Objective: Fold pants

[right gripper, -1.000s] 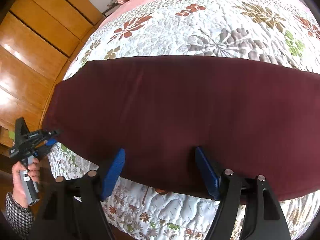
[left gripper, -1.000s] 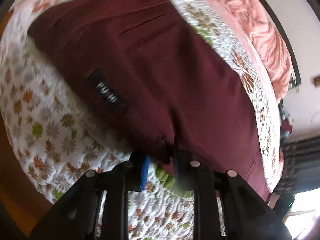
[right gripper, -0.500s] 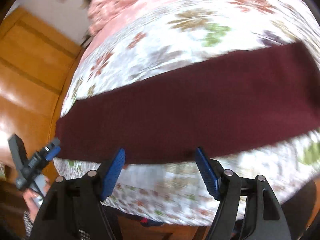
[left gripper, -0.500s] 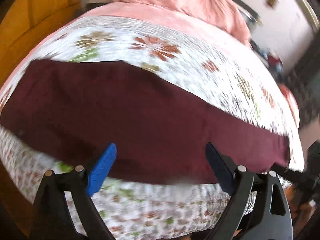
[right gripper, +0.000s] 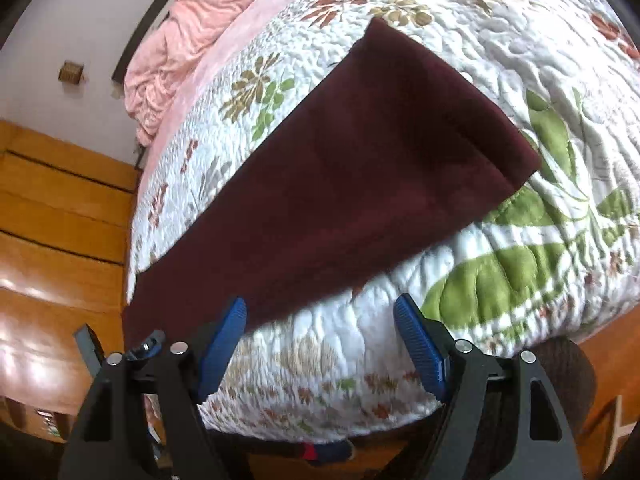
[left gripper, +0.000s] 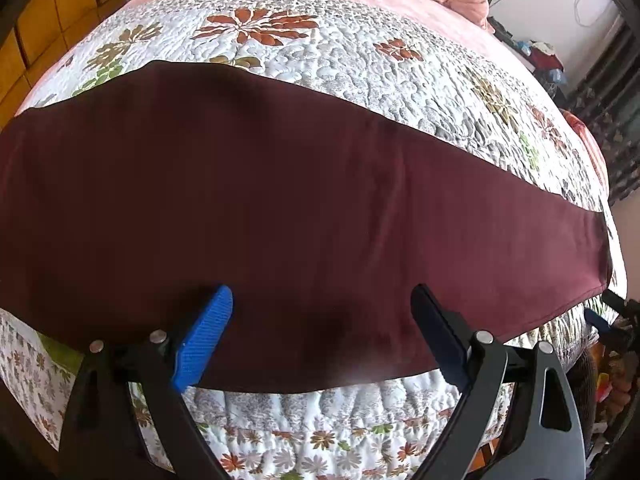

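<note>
The dark maroon pants [left gripper: 304, 208] lie flat in a long strip across the floral quilt, legs folded onto each other. In the left wrist view my left gripper [left gripper: 322, 320] is open and empty, hovering over the strip's near edge. In the right wrist view the pants [right gripper: 340, 172] run from the lower left to the hem end at the upper right. My right gripper [right gripper: 320, 332] is open and empty, just off the near edge over the quilt. The left gripper [right gripper: 144, 348] shows at the lower left beside the pants' waist end.
The quilt [left gripper: 400, 60] covers the bed, with a pink sheet and a bunched pink blanket [right gripper: 192, 32] at the head. Wooden cabinets [right gripper: 60, 220] stand at the left. The bed's front edge [right gripper: 360, 400] drops off below the pants. Clutter [left gripper: 540, 56] sits at the far right.
My left gripper let go of the pants' waist end, opened, and swung to face along the strip. My right gripper swung toward the hem end, staying open.
</note>
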Motion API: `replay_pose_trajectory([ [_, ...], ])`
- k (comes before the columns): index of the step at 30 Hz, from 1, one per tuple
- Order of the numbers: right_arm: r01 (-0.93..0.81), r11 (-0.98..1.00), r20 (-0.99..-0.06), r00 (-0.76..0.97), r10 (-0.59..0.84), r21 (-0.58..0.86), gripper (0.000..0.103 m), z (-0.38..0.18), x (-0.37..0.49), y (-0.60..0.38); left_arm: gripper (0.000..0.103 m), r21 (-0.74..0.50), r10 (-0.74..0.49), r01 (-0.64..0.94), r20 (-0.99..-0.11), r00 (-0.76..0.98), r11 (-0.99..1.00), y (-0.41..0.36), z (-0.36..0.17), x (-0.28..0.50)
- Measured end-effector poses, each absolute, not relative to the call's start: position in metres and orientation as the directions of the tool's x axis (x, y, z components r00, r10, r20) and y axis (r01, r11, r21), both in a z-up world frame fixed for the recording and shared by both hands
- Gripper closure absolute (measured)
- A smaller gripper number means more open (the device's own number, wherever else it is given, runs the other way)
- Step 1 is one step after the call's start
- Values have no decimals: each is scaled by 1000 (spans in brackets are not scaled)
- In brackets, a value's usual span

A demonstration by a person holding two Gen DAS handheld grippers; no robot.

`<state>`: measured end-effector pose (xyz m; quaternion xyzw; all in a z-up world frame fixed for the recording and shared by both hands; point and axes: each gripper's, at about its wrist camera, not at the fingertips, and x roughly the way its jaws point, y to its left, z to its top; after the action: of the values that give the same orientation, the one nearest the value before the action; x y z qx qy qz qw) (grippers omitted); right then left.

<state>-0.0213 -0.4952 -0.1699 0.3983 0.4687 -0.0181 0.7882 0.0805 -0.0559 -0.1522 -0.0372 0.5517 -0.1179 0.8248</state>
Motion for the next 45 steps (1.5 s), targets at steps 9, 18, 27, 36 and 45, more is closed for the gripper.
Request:
replay_pose_trajectory([
  [9,418,635,-691,672,265,650,26,-179,-3,-512,13,-192,-230,138,-905,358,972,-56,-152,83],
  [18,379,560,-593,761,265,737,63,-186,10,-525,13,-198,-234,136,-907,351,971,-55,-154,84],
  [27,188,646,-448,854,265,740,87,-114,-9,-524,13,-228,-266,140,-870,416,964,-54,-126,82],
  [36,463,578,-688,680,255,672,86,-197,5,-545,12,-109,-182,206,-908,378,972,-70,-160,83],
  [45,445,678,-710,686,162,585,86,-145,17,-523,12,-239,-256,94,-875,410,966,-26,-136,80],
])
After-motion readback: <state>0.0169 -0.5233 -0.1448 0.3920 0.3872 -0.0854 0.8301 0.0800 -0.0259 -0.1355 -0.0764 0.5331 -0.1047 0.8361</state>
